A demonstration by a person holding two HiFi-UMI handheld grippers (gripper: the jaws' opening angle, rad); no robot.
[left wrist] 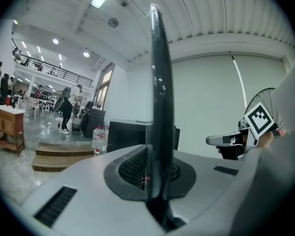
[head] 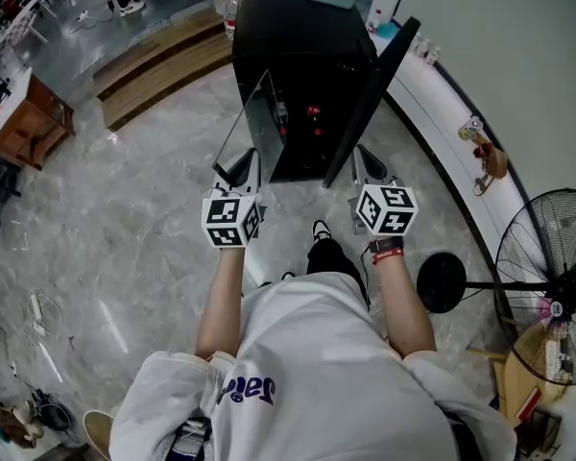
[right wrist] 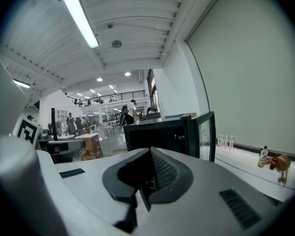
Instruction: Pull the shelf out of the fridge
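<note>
Evidently the left gripper (head: 242, 168) pinches the near edge of the shelf (head: 246, 128) and holds the glass pane tilted on edge. This is probably so that it clears the mouth of the fridge (head: 298, 51) and the open door (head: 372, 99). From that gripper the shelf runs toward 12 o'clock, and its far end is at the fridge's front; whether it is fully free cannot be told. At 3 o'clock, the right gripper (head: 369, 168) is pressed together on nothing, seemingly spare, just beside the door.

Grey marbled floor (head: 125, 257), wooden steps (head: 163, 65), pale wall (head: 518, 56), black standing fan (head: 547, 286)
</note>
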